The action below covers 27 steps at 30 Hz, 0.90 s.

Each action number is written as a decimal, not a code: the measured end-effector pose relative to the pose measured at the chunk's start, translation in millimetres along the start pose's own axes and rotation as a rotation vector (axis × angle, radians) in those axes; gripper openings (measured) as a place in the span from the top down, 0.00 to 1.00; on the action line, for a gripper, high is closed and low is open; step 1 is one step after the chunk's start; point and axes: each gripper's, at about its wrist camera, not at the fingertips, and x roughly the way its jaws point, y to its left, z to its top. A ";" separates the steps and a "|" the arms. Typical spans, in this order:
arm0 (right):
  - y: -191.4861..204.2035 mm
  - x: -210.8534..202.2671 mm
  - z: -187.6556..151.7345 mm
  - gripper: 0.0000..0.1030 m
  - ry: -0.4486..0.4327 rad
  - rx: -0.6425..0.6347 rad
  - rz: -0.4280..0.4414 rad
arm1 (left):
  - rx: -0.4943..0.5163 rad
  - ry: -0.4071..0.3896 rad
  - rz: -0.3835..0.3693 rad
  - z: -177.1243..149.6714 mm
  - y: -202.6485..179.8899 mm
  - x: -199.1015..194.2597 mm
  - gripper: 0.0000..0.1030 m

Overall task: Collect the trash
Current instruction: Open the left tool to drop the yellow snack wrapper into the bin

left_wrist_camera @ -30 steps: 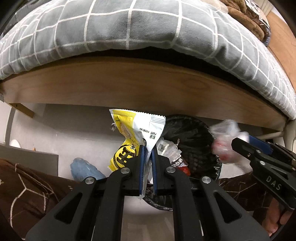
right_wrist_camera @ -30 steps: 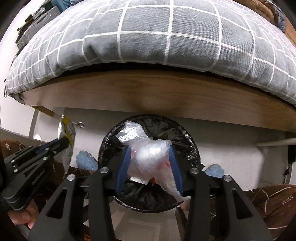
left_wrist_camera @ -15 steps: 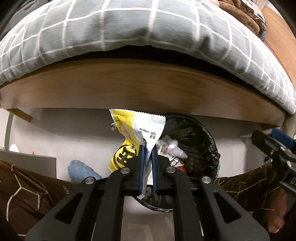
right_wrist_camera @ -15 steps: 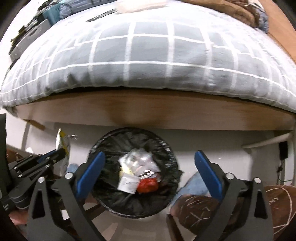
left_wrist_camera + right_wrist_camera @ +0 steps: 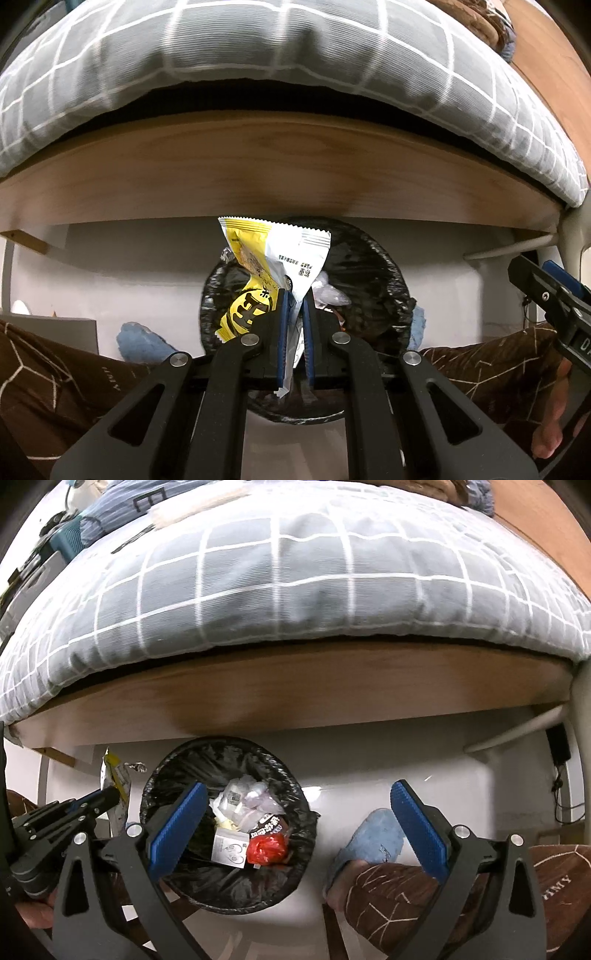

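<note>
The left tool pinches a yellow-and-white snack wrapper at frame centre, hiding much of the black-lined bin behind. The right wrist view shows the right tool spread wide and empty, and the bin's contents: a red scrap among pale wrappers.

The left wrist camera sits just behind its gripper and looks forward and down along the fingers, close over the trash bin, with the bed frame straight ahead. The right wrist camera looks the same way from behind its own gripper, set a little further right, so the trash bin lies toward its left finger. Both views share the bin, the bed frame, the checked quilt above, and each other's gripper at one edge.
</note>
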 end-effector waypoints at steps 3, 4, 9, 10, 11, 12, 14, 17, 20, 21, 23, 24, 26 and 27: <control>-3.6 -0.8 -3.4 0.07 -0.005 -0.005 -0.020 | 0.010 0.009 -0.008 -0.5 -9.7 4.3 0.93; -5.5 -0.9 -4.4 0.07 -0.006 -0.006 -0.031 | 0.012 0.014 -0.014 -0.5 -12.7 6.0 0.93; -16.7 -0.9 -8.8 0.07 -0.006 0.011 -0.047 | 0.022 0.024 -0.020 -2.4 -25.3 15.4 0.90; -18.4 -1.3 -8.9 0.07 -0.007 0.015 -0.049 | 0.028 0.026 -0.020 -2.5 -27.8 17.4 0.89; -19.8 -1.7 -8.9 0.07 -0.007 0.016 -0.050 | 0.034 0.028 -0.019 -3.1 -29.7 19.0 0.89; -20.7 -0.4 -8.8 0.07 -0.006 0.019 -0.049 | 0.037 0.026 -0.017 -4.2 -31.4 20.1 0.89; -20.0 0.5 -8.6 0.07 -0.004 0.021 -0.050 | 0.051 0.020 -0.010 -5.0 -35.1 22.2 0.87; -18.4 3.0 -8.3 0.07 -0.002 0.020 -0.049 | 0.067 0.019 0.005 -6.0 -38.7 25.2 0.75; -18.2 6.9 -9.6 0.07 0.005 0.021 -0.053 | 0.069 0.014 0.014 -6.6 -37.5 26.2 0.62; -18.4 7.6 -9.9 0.07 0.007 0.026 -0.048 | 0.068 0.012 0.012 -6.4 -36.9 25.8 0.59; -18.1 8.7 -10.3 0.07 0.008 0.025 -0.048 | 0.068 0.008 0.011 -6.7 -35.6 24.9 0.53; -17.4 8.9 -10.4 0.07 0.007 0.022 -0.046 | 0.069 0.004 0.013 -6.7 -35.4 24.5 0.48; -16.5 9.4 -10.5 0.07 0.011 0.019 -0.044 | 0.074 -0.009 0.022 -6.1 -35.7 21.9 0.41; -16.0 9.7 -10.6 0.07 0.012 0.016 -0.042 | 0.075 -0.015 0.023 -5.7 -35.3 21.0 0.36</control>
